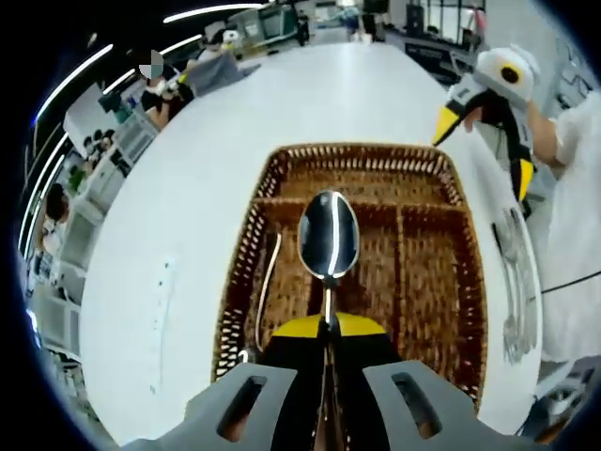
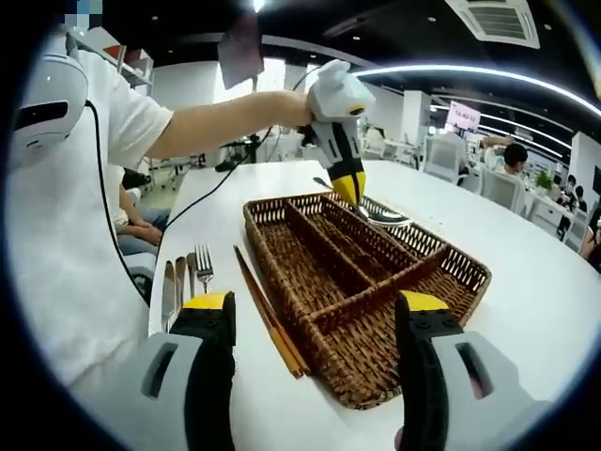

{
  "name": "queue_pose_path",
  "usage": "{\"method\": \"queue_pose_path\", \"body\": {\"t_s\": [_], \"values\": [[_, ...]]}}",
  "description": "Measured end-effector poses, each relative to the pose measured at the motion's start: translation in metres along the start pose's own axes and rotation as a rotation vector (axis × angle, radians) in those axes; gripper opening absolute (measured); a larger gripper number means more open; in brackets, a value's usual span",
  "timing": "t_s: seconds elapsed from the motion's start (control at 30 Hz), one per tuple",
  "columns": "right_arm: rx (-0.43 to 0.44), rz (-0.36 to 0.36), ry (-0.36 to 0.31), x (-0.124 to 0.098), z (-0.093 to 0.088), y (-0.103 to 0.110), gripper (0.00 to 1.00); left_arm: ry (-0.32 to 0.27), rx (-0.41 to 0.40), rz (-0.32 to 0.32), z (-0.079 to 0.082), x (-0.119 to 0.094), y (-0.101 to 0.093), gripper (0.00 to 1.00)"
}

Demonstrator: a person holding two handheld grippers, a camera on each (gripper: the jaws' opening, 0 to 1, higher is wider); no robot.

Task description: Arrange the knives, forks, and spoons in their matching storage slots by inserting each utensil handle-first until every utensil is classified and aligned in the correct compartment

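Gripping a spoon [image 1: 328, 237] by its handle, the left gripper [image 1: 328, 331] holds it bowl-up over the wicker tray [image 1: 437, 272] on the white table [image 1: 188, 235]; another utensil [image 1: 267, 287] lies in the tray's left slot.

Right gripper view: the right gripper [image 2: 315, 310] hangs with jaws wide apart, empty, before the tray [image 2: 282, 254]; fork [image 2: 203, 265], knives [image 2: 169, 291] and chopsticks [image 2: 268, 315] lie beside it.

Long white surface [image 1: 188, 244] stretching far into an open office, bright strip lights [image 2: 470, 80] curving across a dark ceiling, ceiling air vent [image 2: 493, 21] at the right, desks and white chairs [image 2: 441, 155] far right, seated people [image 1: 164, 89] at far-left desks
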State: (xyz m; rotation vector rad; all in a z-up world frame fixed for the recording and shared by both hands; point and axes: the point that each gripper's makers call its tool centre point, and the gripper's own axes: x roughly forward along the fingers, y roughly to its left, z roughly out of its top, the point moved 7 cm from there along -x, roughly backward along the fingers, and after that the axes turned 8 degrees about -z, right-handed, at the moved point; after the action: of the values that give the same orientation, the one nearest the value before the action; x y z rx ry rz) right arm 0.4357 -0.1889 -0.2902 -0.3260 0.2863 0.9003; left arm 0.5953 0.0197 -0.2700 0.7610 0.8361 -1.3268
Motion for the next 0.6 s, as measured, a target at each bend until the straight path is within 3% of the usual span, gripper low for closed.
{"method": "queue_pose_path", "body": {"t_s": [0.6], "values": [[-0.020,0.011,0.011,0.003,0.008,0.001,0.73,-0.015,0.002,0.000,-0.001,0.022,0.039,0.01]]}}
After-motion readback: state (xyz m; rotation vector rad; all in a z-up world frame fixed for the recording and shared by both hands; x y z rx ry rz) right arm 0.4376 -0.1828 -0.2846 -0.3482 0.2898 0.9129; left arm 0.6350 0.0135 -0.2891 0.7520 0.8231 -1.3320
